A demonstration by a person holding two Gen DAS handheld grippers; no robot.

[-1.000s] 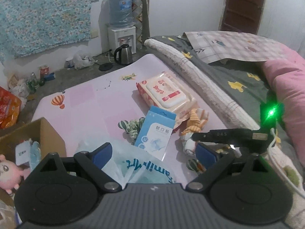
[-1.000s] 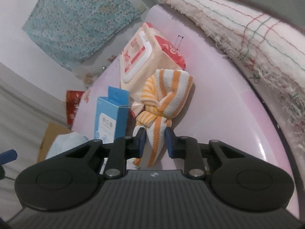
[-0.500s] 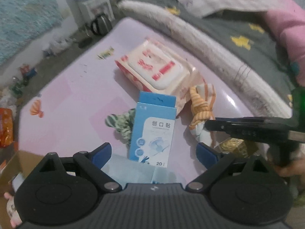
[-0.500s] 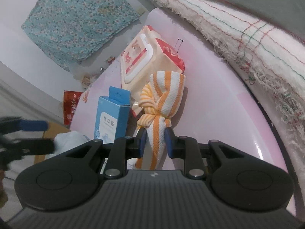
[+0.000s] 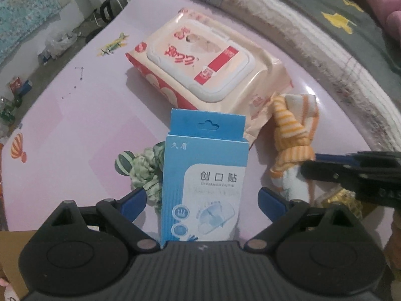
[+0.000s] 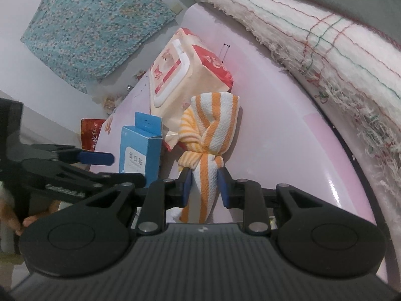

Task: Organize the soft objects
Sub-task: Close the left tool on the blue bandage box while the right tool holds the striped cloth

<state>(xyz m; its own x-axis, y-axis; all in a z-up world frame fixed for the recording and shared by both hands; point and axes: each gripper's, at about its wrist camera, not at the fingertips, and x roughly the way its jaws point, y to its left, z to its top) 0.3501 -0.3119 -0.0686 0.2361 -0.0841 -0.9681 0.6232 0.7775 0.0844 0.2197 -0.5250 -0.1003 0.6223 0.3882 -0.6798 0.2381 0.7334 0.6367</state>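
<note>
Your left gripper [image 5: 201, 202] had dropped closer over the pink mat [image 5: 75, 105] since a second before, jaws wide, the blue box [image 5: 204, 175] standing between them untouched (the plastic bag seen earlier was gone from view). Your right gripper [image 6: 205, 190] stayed put around the orange-striped knotted cloth [image 6: 209, 135] beside the wipes pack [image 5: 200, 67], its jaws easing apart, pads barely clear of the fabric.
</note>
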